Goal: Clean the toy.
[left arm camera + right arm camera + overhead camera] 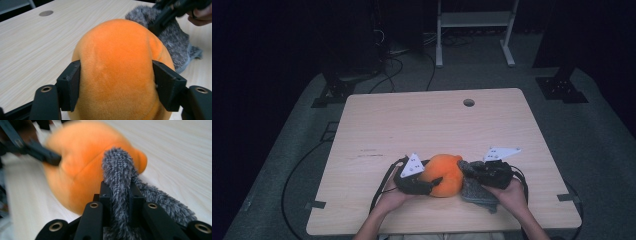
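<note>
Gripping an upright orange plush (117,72), left tongs (117,85); right tongs (120,197) clamp grey fabric (120,170).

Plush toy (444,175) on table (412,120) near edge; fuzzy cloth (477,190) touching its right.

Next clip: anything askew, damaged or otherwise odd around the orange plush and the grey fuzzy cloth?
Nothing stands out. The orange plush sits intact between the left gripper pads, which press its sides. The right gripper pinches a fold of the grey fuzzy cloth, which rests crumpled against the plush on the table. No tears or spills.
</note>
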